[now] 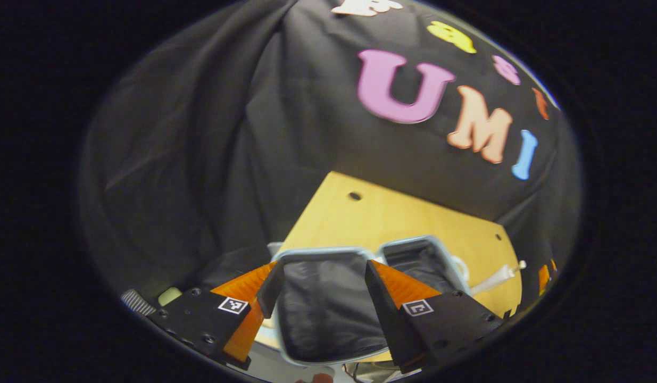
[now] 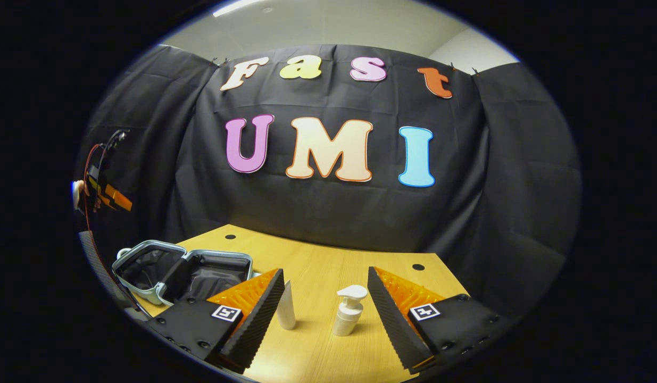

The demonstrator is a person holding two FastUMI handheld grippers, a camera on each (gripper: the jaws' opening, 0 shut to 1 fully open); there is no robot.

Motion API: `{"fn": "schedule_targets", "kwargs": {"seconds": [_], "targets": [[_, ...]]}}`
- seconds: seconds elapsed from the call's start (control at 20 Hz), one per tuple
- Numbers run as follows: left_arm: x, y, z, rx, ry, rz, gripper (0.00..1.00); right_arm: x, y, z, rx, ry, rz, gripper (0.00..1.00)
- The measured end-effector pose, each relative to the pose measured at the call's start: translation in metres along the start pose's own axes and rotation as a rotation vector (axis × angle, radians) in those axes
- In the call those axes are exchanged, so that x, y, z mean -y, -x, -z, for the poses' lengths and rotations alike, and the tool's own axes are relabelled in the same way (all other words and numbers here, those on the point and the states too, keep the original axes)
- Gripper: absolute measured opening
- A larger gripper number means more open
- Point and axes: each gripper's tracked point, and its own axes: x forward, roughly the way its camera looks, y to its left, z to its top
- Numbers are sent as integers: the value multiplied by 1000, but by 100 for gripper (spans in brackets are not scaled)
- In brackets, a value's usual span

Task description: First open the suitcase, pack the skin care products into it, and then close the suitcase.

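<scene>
A light wooden tabletop (image 2: 317,266) with small round holes (image 2: 418,267) stands before the draped black cloth wall (image 2: 520,213).

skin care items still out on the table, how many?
2. A white tube stands upright on the table, right of the open suitcase. A white pump bottle stands just right of the tube. Others may be hidden inside the suitcase.

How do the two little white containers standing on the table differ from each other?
The pump bottle is squat with a rounded body and a spout head on top; the tube is slim, flat-sided and plain-topped. The pump bottle sits nearer the middle between the right tongs, the tube close beside one finger. Both are white, upright and still outside the open suitcase.
</scene>
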Motion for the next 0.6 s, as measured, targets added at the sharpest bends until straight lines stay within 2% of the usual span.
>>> {"fn": "schedule_targets", "kwargs": {"seconds": [0.15, 0.25, 0.4, 0.6], "targets": [[120, 8, -16, 98, -17, 219, 92, 10, -9, 6, -7, -12, -15, 99], [198, 18, -16, 138, -13, 329, 94, 16, -17, 12, -14, -12, -35, 99], [299, 25, -3, 195, -64, 410, 94, 25, -32, 31, -46, -39, -62, 99], [390, 20, 52, 162, -47, 493, 94, 36, -57, 62, -87, -90, -78, 99]]}}
